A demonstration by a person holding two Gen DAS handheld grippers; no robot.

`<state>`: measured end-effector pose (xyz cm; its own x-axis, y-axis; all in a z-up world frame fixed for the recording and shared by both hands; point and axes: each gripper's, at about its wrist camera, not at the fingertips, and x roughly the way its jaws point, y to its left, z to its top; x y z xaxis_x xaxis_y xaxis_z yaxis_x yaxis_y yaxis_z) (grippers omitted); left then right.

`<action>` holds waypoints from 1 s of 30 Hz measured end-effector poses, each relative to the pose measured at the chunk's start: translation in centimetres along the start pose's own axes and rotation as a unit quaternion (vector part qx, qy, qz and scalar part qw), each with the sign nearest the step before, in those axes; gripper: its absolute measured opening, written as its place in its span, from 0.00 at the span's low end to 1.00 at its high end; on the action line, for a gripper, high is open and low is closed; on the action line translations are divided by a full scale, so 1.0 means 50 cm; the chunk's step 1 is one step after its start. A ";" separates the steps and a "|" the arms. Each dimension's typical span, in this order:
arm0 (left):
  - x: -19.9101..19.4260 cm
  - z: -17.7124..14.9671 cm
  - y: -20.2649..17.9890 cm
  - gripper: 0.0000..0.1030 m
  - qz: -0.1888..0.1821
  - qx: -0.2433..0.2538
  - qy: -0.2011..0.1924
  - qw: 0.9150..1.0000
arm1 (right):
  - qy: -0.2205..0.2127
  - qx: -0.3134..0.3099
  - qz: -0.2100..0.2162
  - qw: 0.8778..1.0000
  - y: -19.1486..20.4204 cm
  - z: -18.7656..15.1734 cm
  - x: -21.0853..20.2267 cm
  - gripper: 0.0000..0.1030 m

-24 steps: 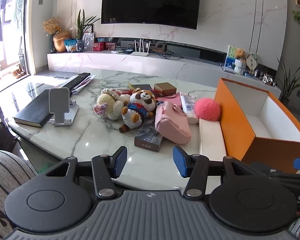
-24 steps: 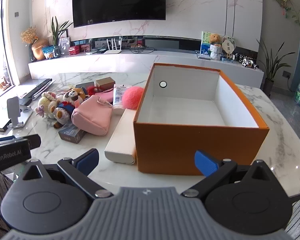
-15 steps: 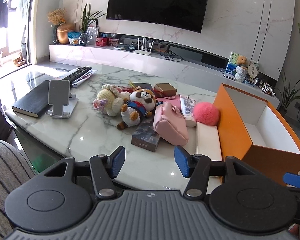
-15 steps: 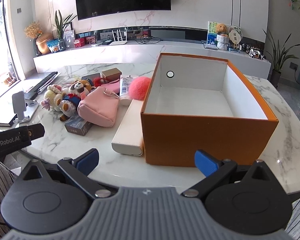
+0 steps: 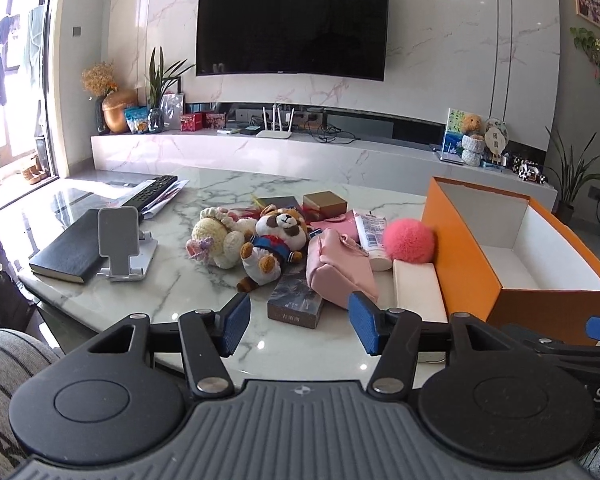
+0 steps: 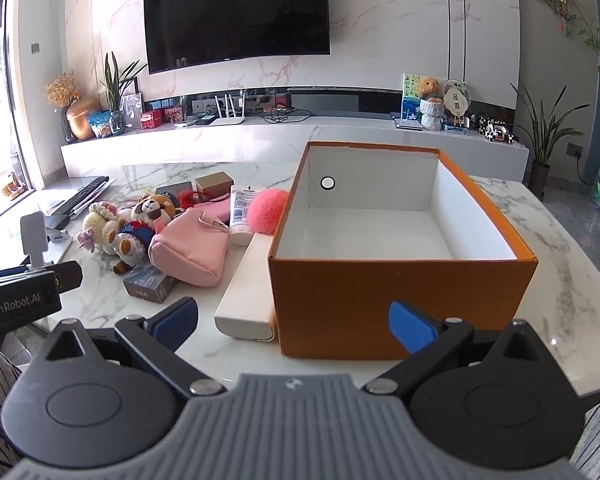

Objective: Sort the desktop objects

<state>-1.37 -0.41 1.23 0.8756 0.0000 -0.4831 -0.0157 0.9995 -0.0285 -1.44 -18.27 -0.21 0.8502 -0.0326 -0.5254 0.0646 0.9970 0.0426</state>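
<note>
An open orange box (image 6: 396, 304) with a white inside stands on the marble table (image 6: 572, 280); it also shows in the left wrist view (image 5: 472, 256). Left of it lies a heap: a pink pouch (image 5: 336, 272), a pink pompom (image 5: 408, 240), a red panda plush (image 5: 276, 240), a cream crochet doll (image 5: 216, 240), a dark card box (image 5: 296, 304), a white flat box (image 5: 418, 292) and a white tube (image 5: 374, 236). My left gripper (image 5: 300, 328) is open and empty at the table's near edge. My right gripper (image 6: 296, 316) is open and empty before the orange box.
A white phone stand (image 5: 122, 244) and a black notebook (image 5: 70, 248) lie at the table's left. A remote (image 5: 152, 192) lies behind them. A small gold box (image 5: 324, 204) sits behind the plush toys. A TV cabinet (image 5: 300, 156) runs along the far wall.
Both grippers have risen and tilted up slightly, so the table and heap sit lower in view. The left gripper has drawn a little nearer the heap. Nothing on the table has moved.
</note>
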 end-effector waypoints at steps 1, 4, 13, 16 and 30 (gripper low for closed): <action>0.000 -0.001 -0.006 0.64 -0.001 0.011 -0.001 1.000 | 0.000 -0.001 -0.003 1.000 0.001 0.000 0.000 0.99; 0.000 -0.004 -0.011 0.64 -0.009 0.008 -0.001 1.000 | 0.004 -0.002 -0.013 1.000 0.002 0.000 0.003 0.99; 0.007 -0.009 -0.020 0.65 -0.013 0.022 0.011 1.000 | 0.010 -0.005 -0.006 1.000 0.004 -0.004 0.003 0.99; 0.007 -0.010 -0.019 0.66 -0.010 0.024 0.012 1.000 | 0.010 -0.009 -0.005 1.000 0.007 -0.004 0.001 0.99; 0.019 0.026 0.019 0.73 -0.008 0.014 0.036 0.999 | 0.025 -0.015 0.065 0.997 0.011 0.039 0.017 0.99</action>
<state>0.09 0.57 1.88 0.8385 -0.0165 -0.5446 0.0119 0.9999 -0.0119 0.36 -17.88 1.01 0.8237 0.0995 -0.5582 -0.0602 0.9943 0.0883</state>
